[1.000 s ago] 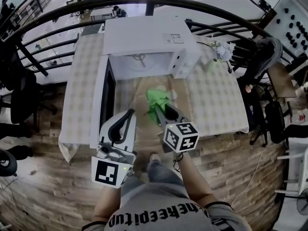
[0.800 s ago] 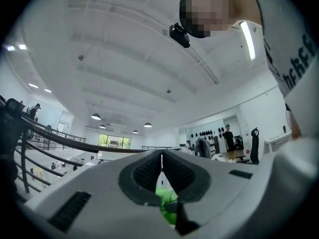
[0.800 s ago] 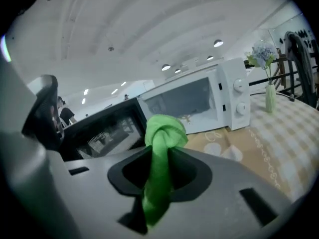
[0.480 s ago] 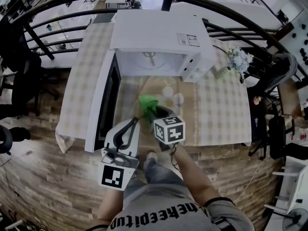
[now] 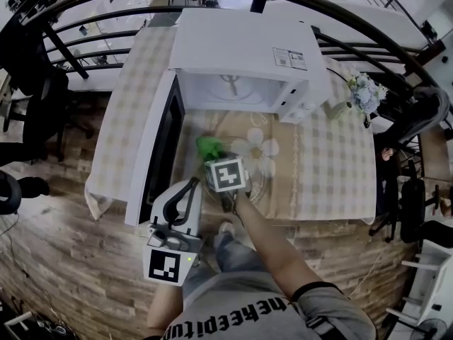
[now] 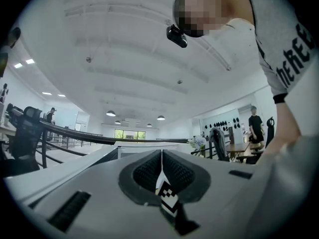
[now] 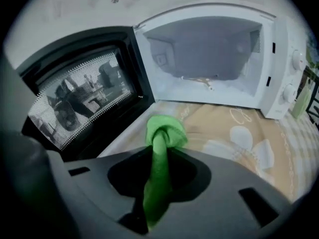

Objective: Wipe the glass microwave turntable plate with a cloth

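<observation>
Glass turntable plate (image 5: 263, 163), clear and round, lay flat on the checked tablecloth (image 5: 333, 168) in front of the open white microwave (image 5: 241, 55); the cloth's flower print showed through it (image 7: 249, 148).

Since half a second earlier, the right gripper (image 5: 214, 160) had shifted toward the microwave's black-windowed door (image 5: 159, 154), carrying the bright green cloth (image 5: 207, 147) along. More of the flower print lay uncovered than before. The left gripper (image 5: 190, 190) had barely moved, low beside the door's outer edge.

Right jaws clamped on the green cloth (image 7: 164, 131), a twisted length running back between them, its bunched end sticking out past the tips (image 7: 159, 151). The bunch sat at the plate's door-side edge; actual contact with the glass could not be judged.

Left gripper (image 6: 160, 171): jaws pressed together, nothing between them, well apart from the plate.
</observation>
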Demonstrator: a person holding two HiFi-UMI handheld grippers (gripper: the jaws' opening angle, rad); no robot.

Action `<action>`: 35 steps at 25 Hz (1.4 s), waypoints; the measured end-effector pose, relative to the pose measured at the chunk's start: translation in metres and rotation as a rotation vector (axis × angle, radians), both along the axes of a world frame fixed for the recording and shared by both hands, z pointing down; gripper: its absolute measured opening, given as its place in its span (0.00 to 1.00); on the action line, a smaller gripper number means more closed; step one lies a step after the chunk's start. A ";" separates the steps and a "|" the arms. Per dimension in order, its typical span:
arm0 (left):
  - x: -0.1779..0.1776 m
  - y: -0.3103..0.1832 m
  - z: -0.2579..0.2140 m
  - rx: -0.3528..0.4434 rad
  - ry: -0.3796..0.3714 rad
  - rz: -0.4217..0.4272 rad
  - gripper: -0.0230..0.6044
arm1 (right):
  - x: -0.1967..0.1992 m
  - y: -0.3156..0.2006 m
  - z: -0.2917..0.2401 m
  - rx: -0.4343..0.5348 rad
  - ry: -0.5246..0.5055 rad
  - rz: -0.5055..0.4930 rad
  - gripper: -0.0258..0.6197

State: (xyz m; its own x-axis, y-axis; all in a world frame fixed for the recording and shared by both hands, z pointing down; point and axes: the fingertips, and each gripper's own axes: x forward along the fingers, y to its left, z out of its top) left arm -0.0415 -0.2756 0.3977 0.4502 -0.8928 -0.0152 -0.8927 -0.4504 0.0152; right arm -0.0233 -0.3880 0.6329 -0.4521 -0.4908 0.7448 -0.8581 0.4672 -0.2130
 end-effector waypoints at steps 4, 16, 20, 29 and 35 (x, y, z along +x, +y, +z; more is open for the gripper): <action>-0.002 -0.001 -0.001 0.001 -0.011 -0.007 0.06 | 0.007 0.000 0.016 -0.039 0.059 -0.010 0.17; 0.001 -0.004 -0.006 0.014 -0.007 0.014 0.06 | 0.128 -0.012 0.021 -0.029 0.132 0.225 0.17; 0.002 -0.001 -0.007 0.014 -0.002 0.024 0.06 | 0.160 -0.007 0.019 -0.037 0.129 0.290 0.17; -0.001 0.008 -0.010 0.019 -0.003 0.032 0.06 | 0.118 0.013 0.007 -0.043 0.057 0.232 0.17; -0.007 0.015 -0.010 0.016 0.000 0.023 0.06 | 0.012 0.049 0.000 -0.040 -0.039 0.023 0.17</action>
